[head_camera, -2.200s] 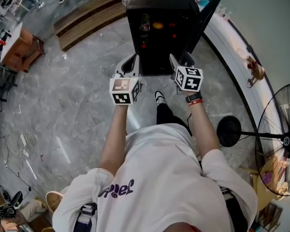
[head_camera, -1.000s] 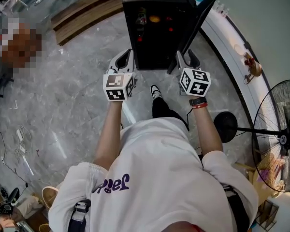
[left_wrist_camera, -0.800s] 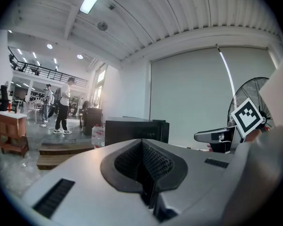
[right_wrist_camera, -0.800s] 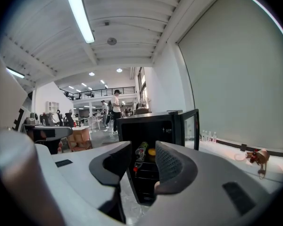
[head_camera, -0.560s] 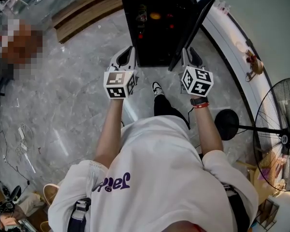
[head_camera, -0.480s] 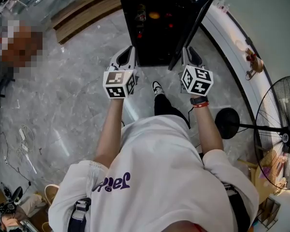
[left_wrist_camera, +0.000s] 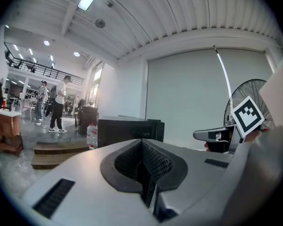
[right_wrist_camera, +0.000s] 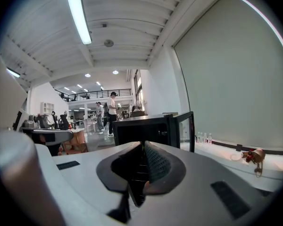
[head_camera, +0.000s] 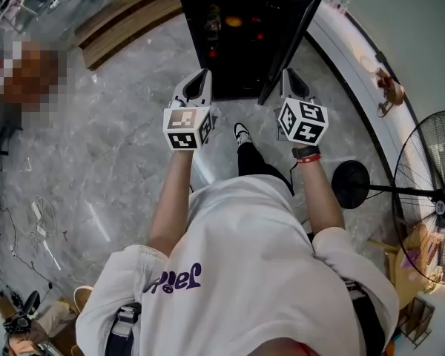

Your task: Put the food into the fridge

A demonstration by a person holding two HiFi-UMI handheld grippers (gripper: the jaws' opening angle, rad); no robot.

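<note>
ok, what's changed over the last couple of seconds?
The right gripper shifted right, from in front of the fridge opening to the outer side of the open door; its jaws have just been closing and now meet on nothing. Unchanged: left gripper by the fridge's left front, door open, food inside.

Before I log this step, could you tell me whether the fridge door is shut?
No, the door stands swung open beside the fridge.
</note>
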